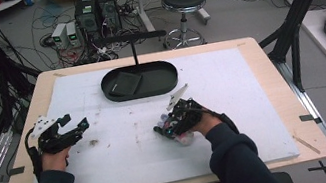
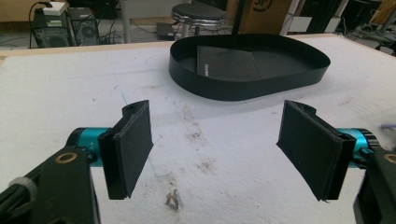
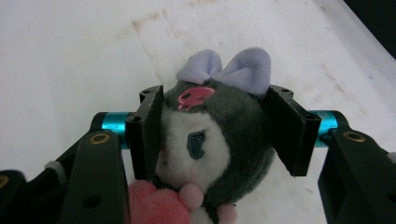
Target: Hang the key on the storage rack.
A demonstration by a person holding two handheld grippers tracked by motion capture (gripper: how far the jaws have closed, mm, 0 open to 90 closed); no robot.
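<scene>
Right gripper (image 3: 215, 135) — clamped on your plush toy (image 3: 219, 140); black tray (image 1: 139, 81) lies ahead, slightly leftward — left gripper (image 2: 217, 149) wide, empty.

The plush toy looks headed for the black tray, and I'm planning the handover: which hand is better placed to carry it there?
Right. The right gripper has its jaws shut on the plush toy; the left gripper stands open, holding nothing.

black tray (image 1: 169, 81) ahead, open white mat (image 1: 126, 154)
</scene>
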